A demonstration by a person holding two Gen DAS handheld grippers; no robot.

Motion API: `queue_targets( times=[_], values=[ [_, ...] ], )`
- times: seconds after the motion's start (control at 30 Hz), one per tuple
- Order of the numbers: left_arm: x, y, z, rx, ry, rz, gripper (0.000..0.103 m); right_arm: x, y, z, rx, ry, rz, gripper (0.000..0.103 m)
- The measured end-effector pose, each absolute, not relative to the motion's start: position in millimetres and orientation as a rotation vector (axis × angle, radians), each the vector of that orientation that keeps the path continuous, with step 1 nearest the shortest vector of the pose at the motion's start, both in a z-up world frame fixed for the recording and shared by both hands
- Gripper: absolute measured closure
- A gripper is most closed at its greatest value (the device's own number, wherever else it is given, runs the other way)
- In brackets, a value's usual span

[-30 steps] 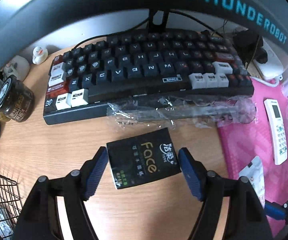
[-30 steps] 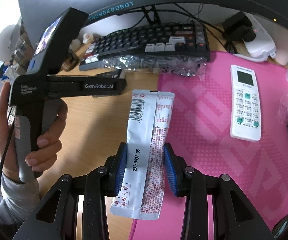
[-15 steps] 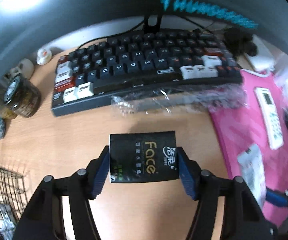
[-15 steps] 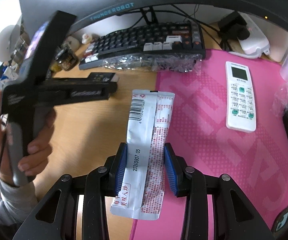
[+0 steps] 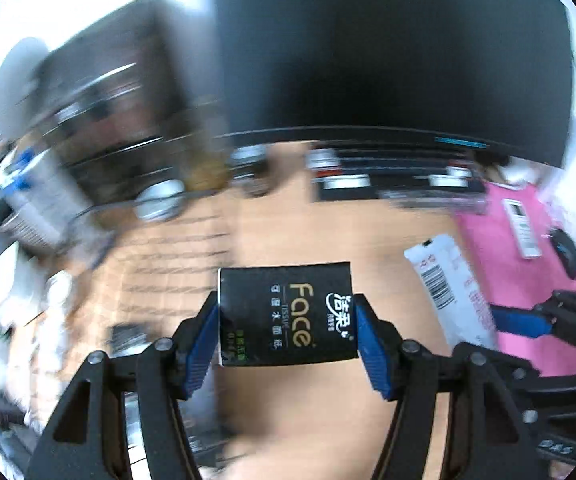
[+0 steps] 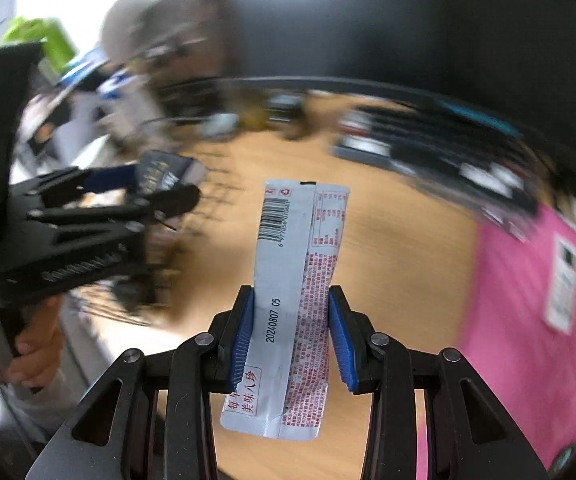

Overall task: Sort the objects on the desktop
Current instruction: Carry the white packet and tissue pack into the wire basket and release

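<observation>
While background blurs: left tongs clamped on black tissue pack, right tongs clamped on white sachet — both held above desk.

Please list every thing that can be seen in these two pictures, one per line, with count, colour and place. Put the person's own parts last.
tissue pack: one, black with gold lettering, between the left gripper's pads, above the desk.
snack sachet: one, white with red print and a barcode, between the right gripper's pads.
desk: one, light wood, under everything.
mat: one, pink, on the desk's right part.
remote control: one, white, on the mat.
mouse: one, black, at the mat's right edge.
keyboard: one, dark with white keys, blurred, below the monitor.
monitor: one, black, at the back.
left gripper: one, black with blue pads.
right gripper: one, black with blue pads.
hand: one, on the left gripper's handle.
</observation>
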State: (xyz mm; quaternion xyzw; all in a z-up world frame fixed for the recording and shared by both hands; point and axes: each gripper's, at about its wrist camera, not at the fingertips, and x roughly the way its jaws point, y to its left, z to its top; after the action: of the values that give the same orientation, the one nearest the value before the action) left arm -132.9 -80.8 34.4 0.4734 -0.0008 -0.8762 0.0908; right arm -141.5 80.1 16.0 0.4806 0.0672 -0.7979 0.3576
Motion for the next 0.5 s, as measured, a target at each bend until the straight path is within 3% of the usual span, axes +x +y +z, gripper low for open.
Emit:
queue_targets(
  times=[0.3, 0.5],
  values=[
    [-42.1, -220.9, 31.8, 1.350, 0.158, -2.392, 0.034, -88.8, -89.4, 33.2, 1.115, 0.344, -1.830, 0.065],
    [-31.6, -255.1, 8.0, 1.386, 0.239, -2.375, 0.034, -86.4, -131.3, 13.9, 1.153, 0.398, -1.833, 0.064]
  ],
)
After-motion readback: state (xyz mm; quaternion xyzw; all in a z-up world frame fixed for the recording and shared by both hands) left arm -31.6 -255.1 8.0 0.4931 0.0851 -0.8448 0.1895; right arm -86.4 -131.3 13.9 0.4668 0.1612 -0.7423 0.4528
